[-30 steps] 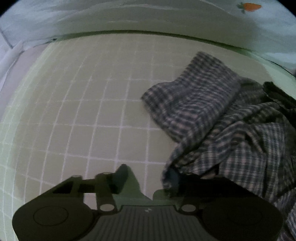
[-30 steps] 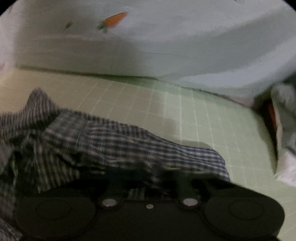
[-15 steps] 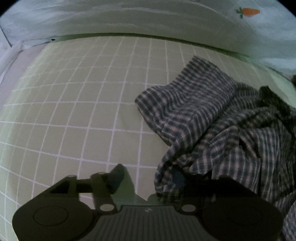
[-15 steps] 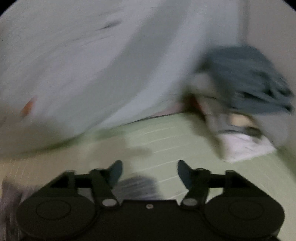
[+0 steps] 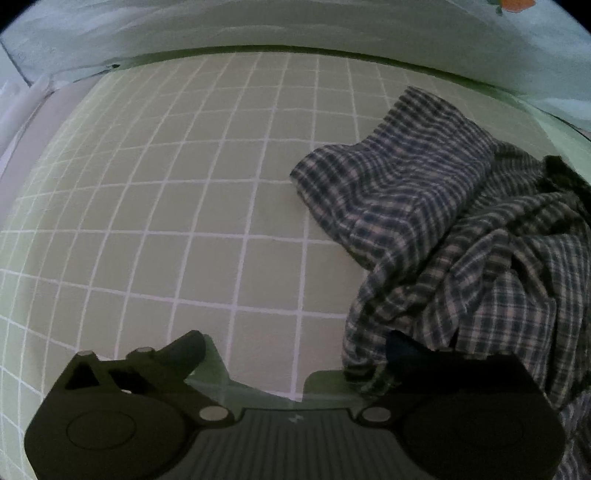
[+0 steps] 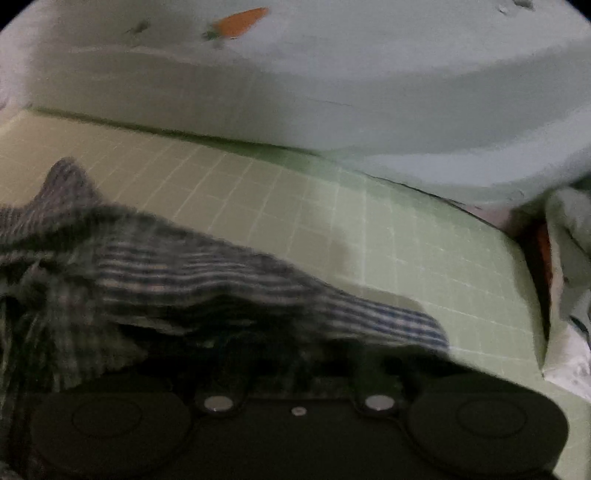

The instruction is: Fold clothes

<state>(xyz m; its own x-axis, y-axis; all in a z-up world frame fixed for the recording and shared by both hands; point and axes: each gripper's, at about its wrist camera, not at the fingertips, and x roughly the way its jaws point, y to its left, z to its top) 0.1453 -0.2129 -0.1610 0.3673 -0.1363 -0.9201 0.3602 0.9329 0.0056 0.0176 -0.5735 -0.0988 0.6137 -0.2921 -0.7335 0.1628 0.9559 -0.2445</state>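
Your left gripper [image 5: 295, 349] holds its fingers wide apart over the pale green gridded mat [image 5: 177, 206], its right finger tucked under the edge of the crumpled checked shirt [image 5: 443, 229]. Soft woven folds bury your right gripper [image 6: 295, 369], so you cannot tell how its fingers stand.

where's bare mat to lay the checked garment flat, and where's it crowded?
Free: the gridded green mat left of the checked garment, back to the pale carrot-print bedding; the left gripper hangs over it. A smaller strip lies between the garment's right edge and a cloth pile. Crowded: around the right gripper, buried in fabric.
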